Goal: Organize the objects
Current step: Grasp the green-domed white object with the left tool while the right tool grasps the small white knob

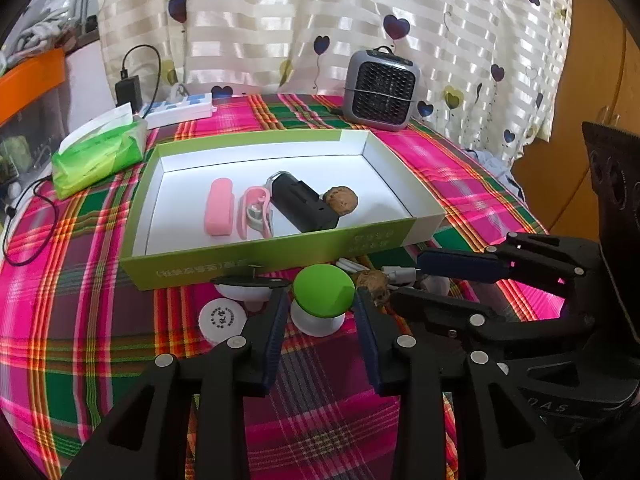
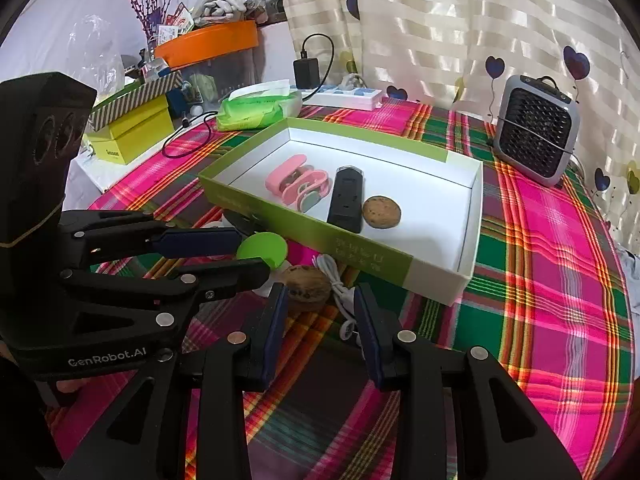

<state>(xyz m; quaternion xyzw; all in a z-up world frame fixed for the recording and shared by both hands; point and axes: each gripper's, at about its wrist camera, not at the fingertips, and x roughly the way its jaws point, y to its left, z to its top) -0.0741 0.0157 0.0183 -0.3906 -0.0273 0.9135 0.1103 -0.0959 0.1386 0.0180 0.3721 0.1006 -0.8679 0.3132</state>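
A green-sided box (image 1: 260,264) (image 2: 360,252) with a white inside holds a pink case (image 1: 219,211), an open pink case (image 1: 256,212), a black device (image 1: 304,204) (image 2: 347,200) and a brown cookie (image 1: 341,200) (image 2: 381,211). In front of it lie a green-capped white jar (image 1: 323,300) (image 2: 262,248), a walnut (image 1: 372,282) (image 2: 308,288), a white cable (image 2: 340,288) and white lids (image 1: 222,318). My left gripper (image 1: 322,300) is open around the jar. My right gripper (image 2: 320,300) is open, with the walnut and cable between its fingers.
A plaid cloth (image 1: 80,320) covers the table. A green tissue pack (image 1: 96,156), a white power strip (image 1: 180,110) with a black charger, and a grey fan heater (image 1: 382,88) (image 2: 536,136) stand behind the box. Yellow boxes (image 2: 128,136) sit at the far left.
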